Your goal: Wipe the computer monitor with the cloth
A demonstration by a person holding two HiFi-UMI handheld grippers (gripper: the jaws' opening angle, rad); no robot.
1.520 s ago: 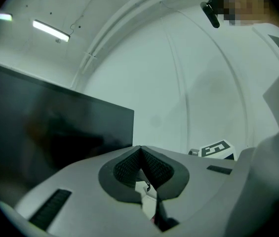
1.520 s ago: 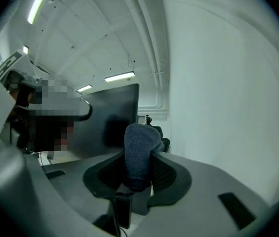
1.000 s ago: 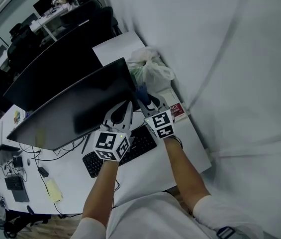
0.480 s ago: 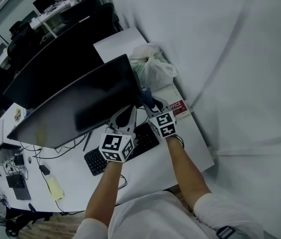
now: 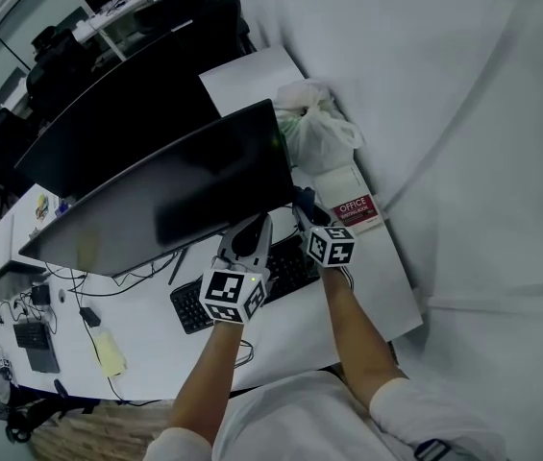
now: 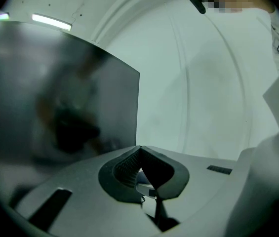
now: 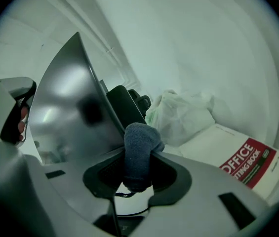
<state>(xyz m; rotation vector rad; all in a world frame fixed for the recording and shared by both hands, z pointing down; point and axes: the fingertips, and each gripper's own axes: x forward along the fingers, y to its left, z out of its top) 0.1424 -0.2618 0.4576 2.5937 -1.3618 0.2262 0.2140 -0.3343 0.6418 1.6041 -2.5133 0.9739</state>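
White desk (image 5: pixel 386 296) is backed by a white wall (image 5: pixel 463 113), and both bare forearms are stretched forward over it from the body, the left forearm (image 5: pixel 209 373) angled to the right and the right forearm (image 5: pixel 357 339) angled to the left, so that the two grippers are brought close side by side. The left gripper (image 6: pixel 139 151) is held with its jaws pressed together at the tips, and nothing is seen between them. The right gripper (image 7: pixel 137 171) is clamped on the cloth (image 7: pixel 139 147), a blue-grey roll that is pinched low down and stands up past the jaw tips.

A black keyboard (image 5: pixel 186 307) is seen under both grippers. Just beyond the jaws, the monitor (image 5: pixel 175 200) is met: its dark screen fills the space ahead and to the left of the left jaws, and its right edge is placed just left of the cloth. Whether the cloth is touching the screen cannot be told. Open room is left along the broad screen to the left of the jaws; to the right, bare desk runs to the wall.

To the right of the right jaws, a book (image 5: pixel 356 209) with a red label reading OFFICE is laid flat. Farther ahead, a white plastic bag (image 5: pixel 321 134) is set beside the monitor's right end. A second dark screen (image 5: pixel 108 123) is seen behind the monitor.
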